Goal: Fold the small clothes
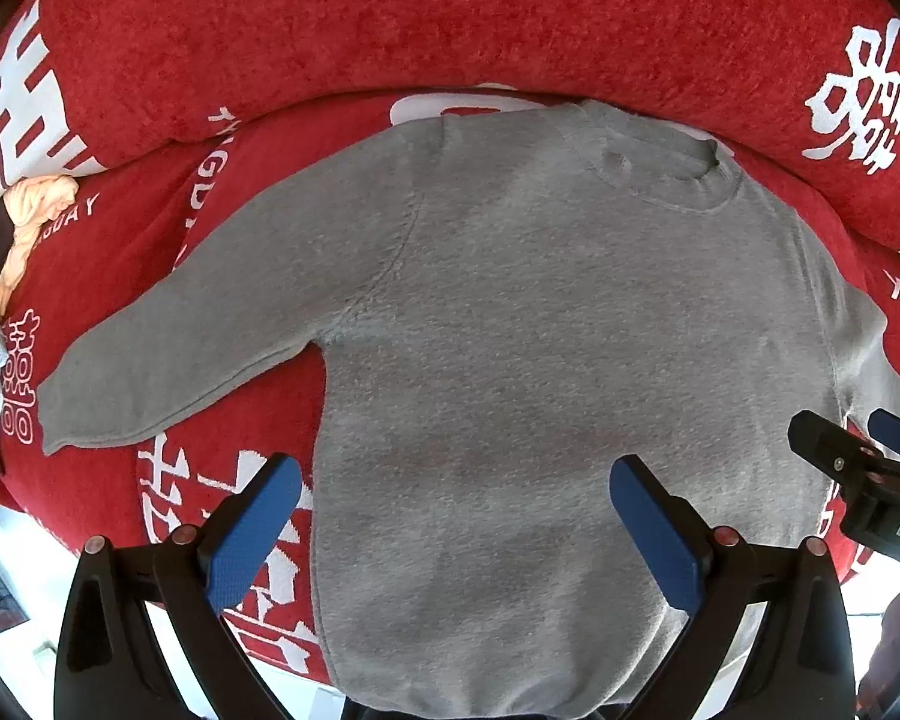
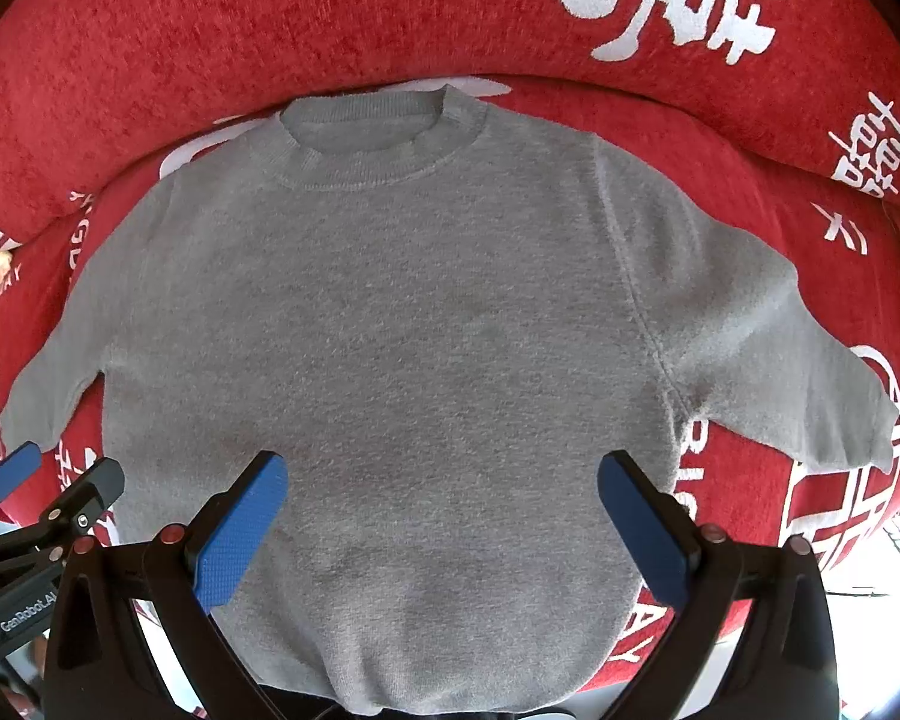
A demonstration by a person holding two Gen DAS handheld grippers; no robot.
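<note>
- Grey sweater (image 1: 510, 330) is lying flat, face up, on the red cushion (image 1: 390, 18), collar away, sleeves spread; likely laid out ready for a first fold.
- Left gripper (image 1: 456, 492) is hovering above the hem, jaws gaping wide, holding nothing.
- Right gripper (image 2: 444, 492) is doing likewise, positioned alongside, probably for a paired grasp.
- Peach cloth (image 1: 30, 222) is sitting bunched at the cushion's left edge.

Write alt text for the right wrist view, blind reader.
A grey sweater lies flat, sleeves spread, collar far, on a red sofa cover with white lettering. The right gripper hovers open above its lower body, holding nothing; the left gripper shows at the lower left edge.
</note>
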